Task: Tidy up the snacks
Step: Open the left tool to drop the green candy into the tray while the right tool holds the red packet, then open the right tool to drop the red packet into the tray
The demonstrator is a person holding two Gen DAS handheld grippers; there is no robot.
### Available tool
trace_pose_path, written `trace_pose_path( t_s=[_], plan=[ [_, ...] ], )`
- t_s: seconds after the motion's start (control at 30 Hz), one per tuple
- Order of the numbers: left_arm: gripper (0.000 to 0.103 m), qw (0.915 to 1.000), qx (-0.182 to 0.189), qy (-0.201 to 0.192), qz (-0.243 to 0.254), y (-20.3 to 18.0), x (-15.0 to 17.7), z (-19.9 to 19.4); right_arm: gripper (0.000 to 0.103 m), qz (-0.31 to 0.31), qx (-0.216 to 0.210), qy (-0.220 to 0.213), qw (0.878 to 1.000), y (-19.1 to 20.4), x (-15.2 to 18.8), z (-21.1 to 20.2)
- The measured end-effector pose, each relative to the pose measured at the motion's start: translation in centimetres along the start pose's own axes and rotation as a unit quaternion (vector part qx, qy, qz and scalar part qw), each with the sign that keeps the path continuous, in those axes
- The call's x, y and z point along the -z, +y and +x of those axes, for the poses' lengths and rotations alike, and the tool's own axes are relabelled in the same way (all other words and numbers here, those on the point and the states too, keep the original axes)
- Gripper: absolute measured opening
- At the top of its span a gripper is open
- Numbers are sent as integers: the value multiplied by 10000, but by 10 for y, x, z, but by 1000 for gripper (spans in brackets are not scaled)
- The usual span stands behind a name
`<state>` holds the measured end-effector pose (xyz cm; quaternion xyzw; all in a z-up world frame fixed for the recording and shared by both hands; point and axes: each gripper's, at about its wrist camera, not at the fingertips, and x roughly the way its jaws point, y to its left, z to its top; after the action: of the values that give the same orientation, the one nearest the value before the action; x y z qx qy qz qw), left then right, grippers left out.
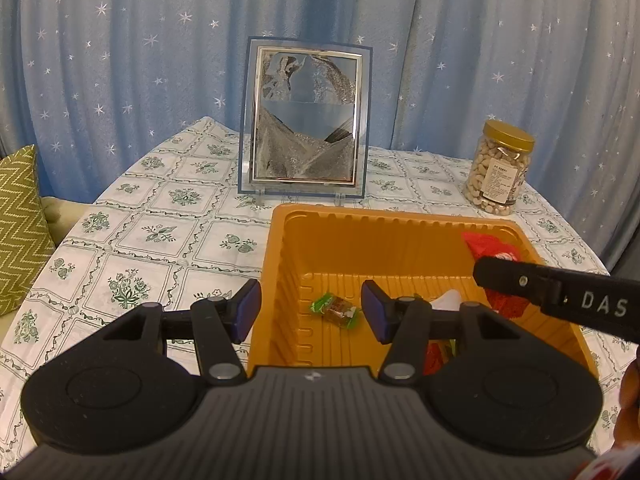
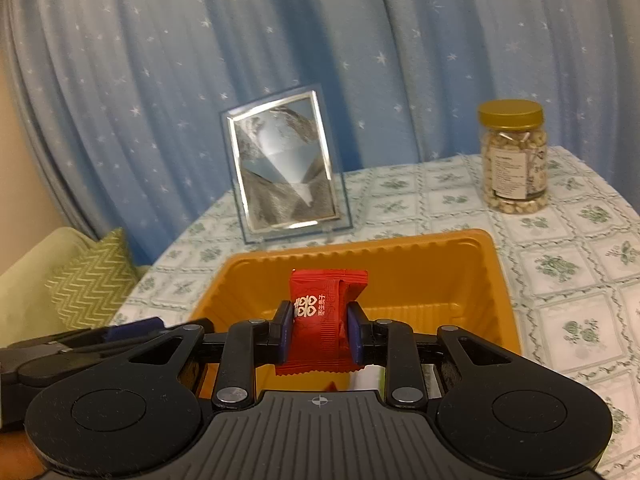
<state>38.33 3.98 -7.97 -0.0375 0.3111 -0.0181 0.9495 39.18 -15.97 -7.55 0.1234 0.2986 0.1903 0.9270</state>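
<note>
The right gripper (image 2: 320, 334) has its jaws clamped on a red snack packet (image 2: 326, 316) at mid-frame, held upright above the orange tray (image 2: 500, 280). The packet looks light, soft and crinkly, its film probably slippery; pinching across the filled middle, as here, seems safer than the thin sealed ends. The left gripper (image 1: 312, 316) hovers over the tray's left wall, jaws apart and empty. A green-wrapped candy (image 1: 336, 309) lies on the tray floor, small and light, best taken across its body.
</note>
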Motion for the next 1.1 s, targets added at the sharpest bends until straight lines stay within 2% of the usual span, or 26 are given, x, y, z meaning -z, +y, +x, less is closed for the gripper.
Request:
trace_pose_path(
  t_s=[0.07,0.1,0.13,0.33,0.6,0.7,1.1],
  plan=[
    [52,10000,-26,14,-2,1,0,0,37,-41,62,-12,10000,1,0,2],
    [52,10000,-41,18,-2,2,0,0,62,-22,121,-54,9999,0,0,2],
    [52,10000,-56,18,-3,3,0,0,77,48,163,-131,9998,-3,0,0],
    [52,10000,-61,14,-1,6,0,-1,78,282,404,-259,9984,-15,-5,-7],
    [52,10000,-4,-4,24,3,4,-10,78,120,612,-321,9975,-16,-1,-19],
    [52,9999,141,-13,-68,2,5,-19,78,26,652,-399,9971,-14,1,-31],
    [53,9996,226,-173,-40,-12,17,-68,78,-59,901,-436,9950,-14,33,-99]
  ],
)
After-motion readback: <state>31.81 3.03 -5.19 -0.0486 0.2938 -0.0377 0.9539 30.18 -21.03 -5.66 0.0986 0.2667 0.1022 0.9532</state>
